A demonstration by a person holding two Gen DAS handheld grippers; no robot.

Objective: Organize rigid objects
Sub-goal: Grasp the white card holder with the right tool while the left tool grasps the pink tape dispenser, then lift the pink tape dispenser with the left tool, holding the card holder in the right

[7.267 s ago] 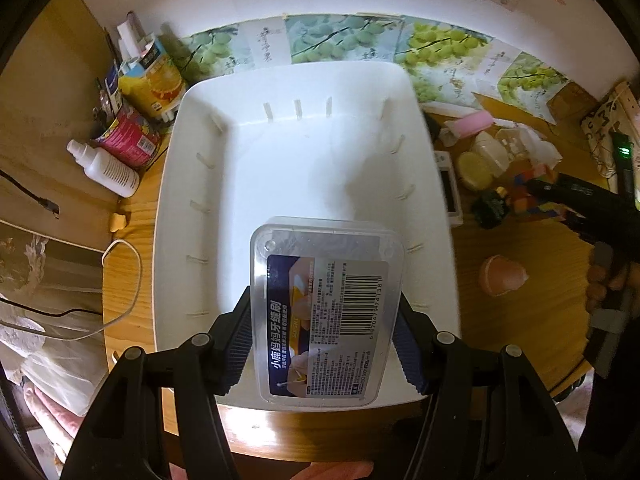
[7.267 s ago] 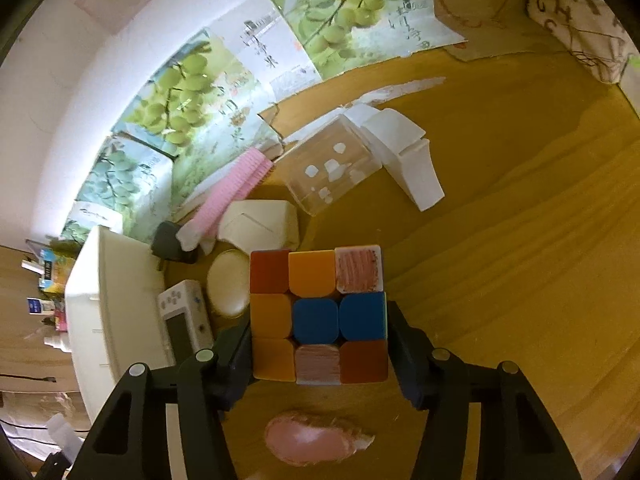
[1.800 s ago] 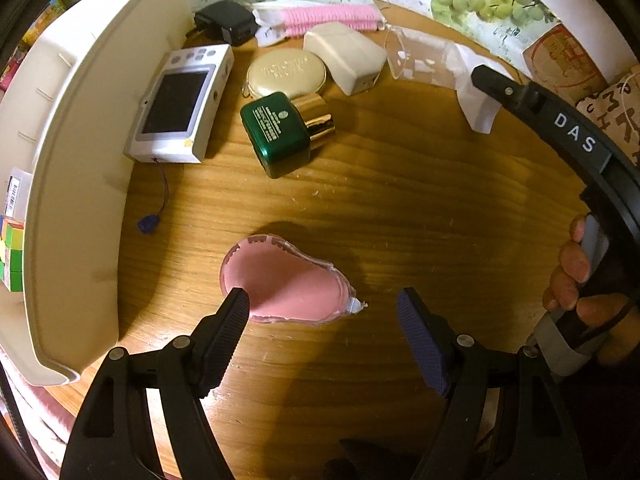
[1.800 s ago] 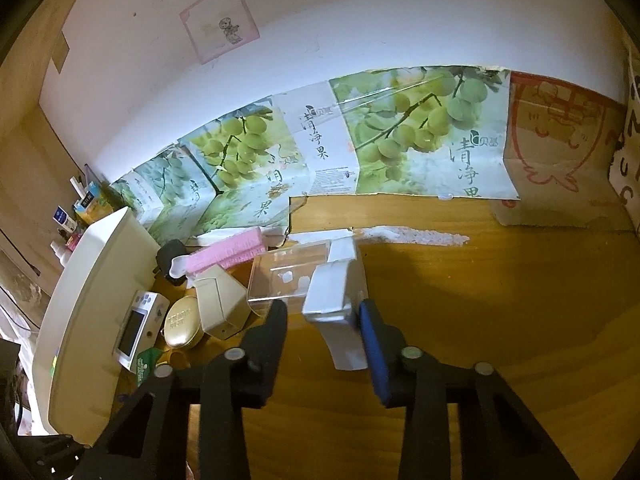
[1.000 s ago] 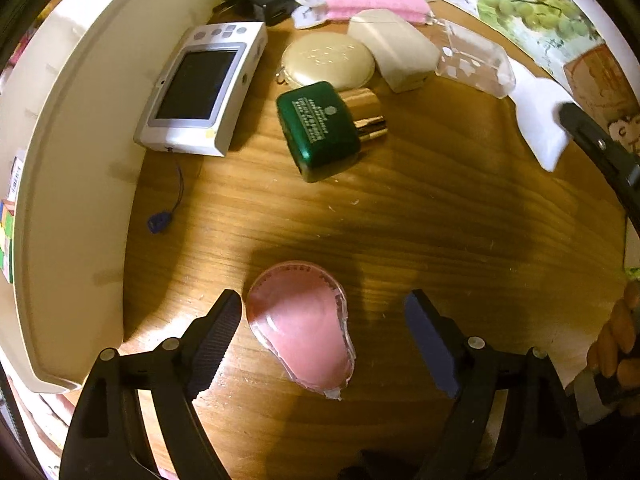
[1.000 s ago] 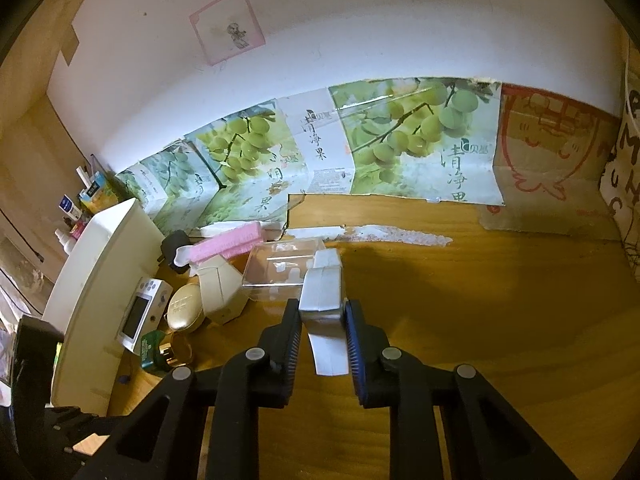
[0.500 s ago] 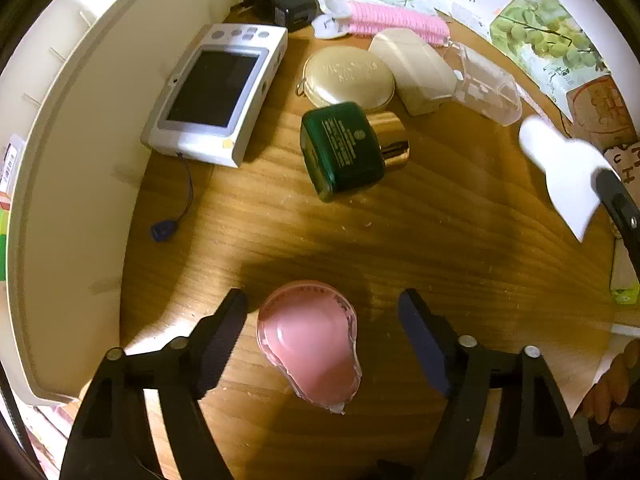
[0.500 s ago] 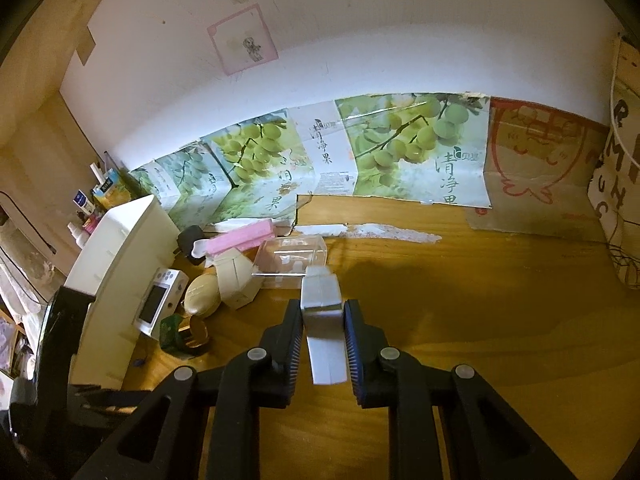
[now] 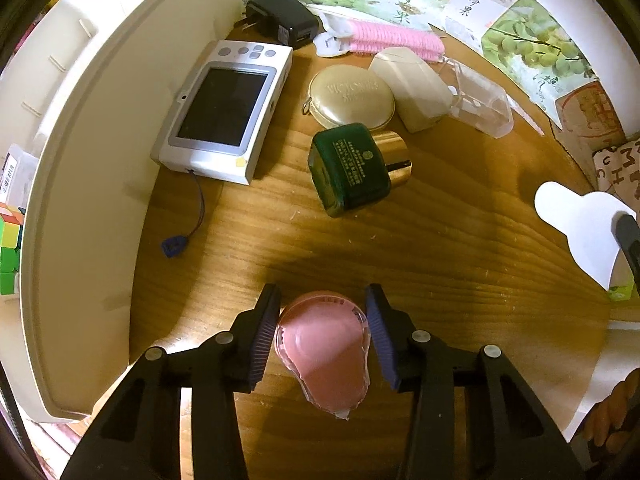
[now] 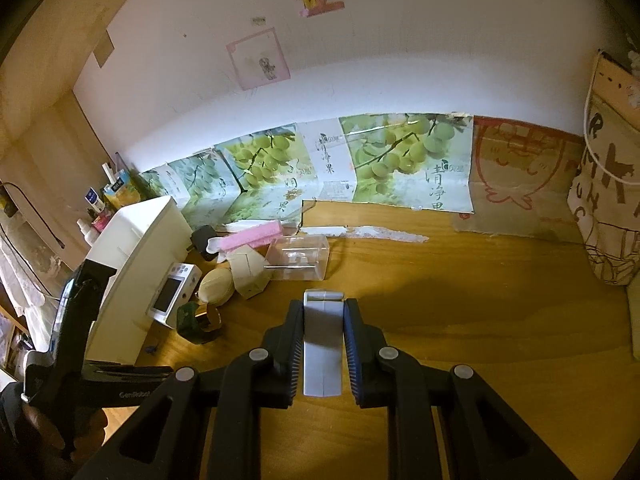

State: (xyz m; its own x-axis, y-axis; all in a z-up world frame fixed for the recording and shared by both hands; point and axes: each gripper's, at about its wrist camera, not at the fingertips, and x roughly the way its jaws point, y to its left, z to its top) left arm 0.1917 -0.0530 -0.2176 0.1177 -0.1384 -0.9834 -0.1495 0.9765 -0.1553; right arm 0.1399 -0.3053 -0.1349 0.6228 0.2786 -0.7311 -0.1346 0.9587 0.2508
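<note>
The white bin (image 9: 80,184) already held a color cube (image 9: 10,252) and a clear box, the left gripper (image 9: 322,334) was closing around the pink case (image 9: 324,354) on the table (image 9: 460,280), the right gripper (image 10: 323,346) squeezed a white box (image 10: 322,344), and 7 things waited.
</note>
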